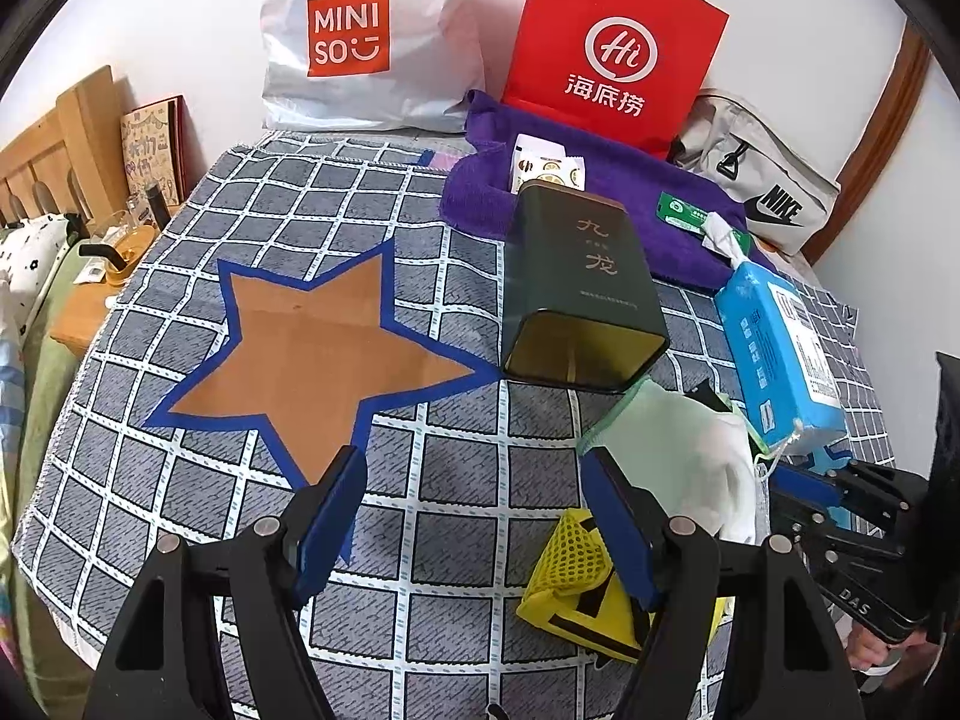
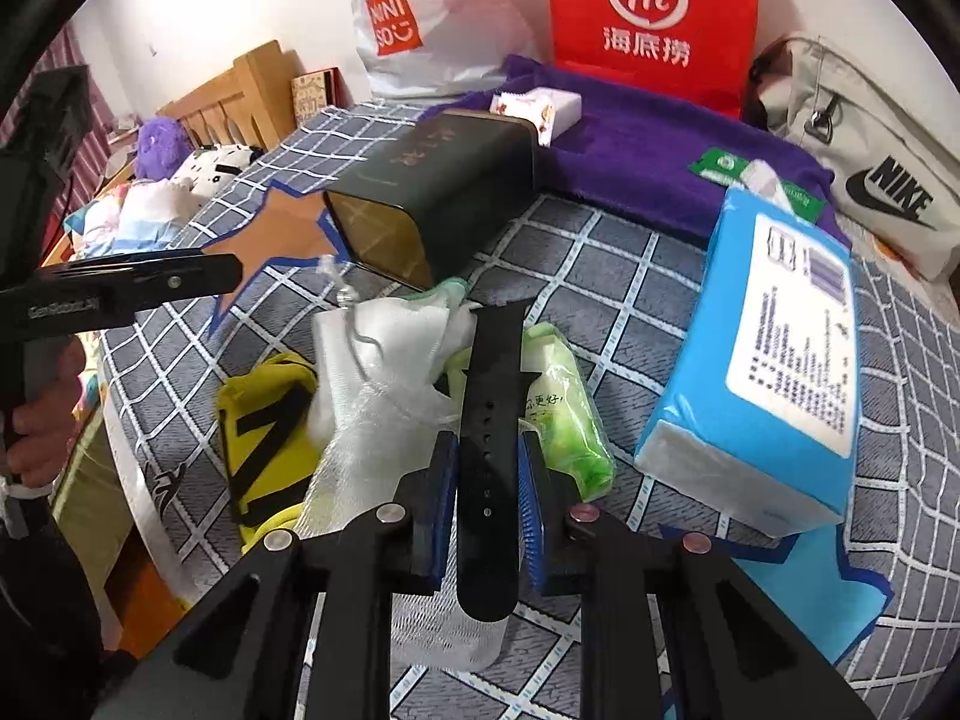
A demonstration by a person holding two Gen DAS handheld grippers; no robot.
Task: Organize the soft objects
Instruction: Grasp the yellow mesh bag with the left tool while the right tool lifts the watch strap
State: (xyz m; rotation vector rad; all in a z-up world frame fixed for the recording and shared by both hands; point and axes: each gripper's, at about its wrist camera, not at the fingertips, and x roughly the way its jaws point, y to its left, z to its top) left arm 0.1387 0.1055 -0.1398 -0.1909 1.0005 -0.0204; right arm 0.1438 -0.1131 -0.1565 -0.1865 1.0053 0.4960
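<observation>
I am gripping the black strap [image 2: 489, 456] in my right tool [image 2: 486, 501], above the pile; my left tool [image 1: 474, 516] is hanging open, empty. Mask [image 1: 684, 462], pouch [image 1: 570, 588], tissues [image 1: 780, 354] still unsorted.

Grey cloth [image 1: 180, 312] with white grid lines; brown star [image 1: 318, 354] edged in blue; dark green tin [image 1: 576, 294] with gold characters; purple towel [image 2: 648, 138]; blue tissue pack [image 2: 774, 360]; black strap [image 2: 492, 420]; yellow mesh pouch [image 1: 570, 570] with black stripes.
</observation>
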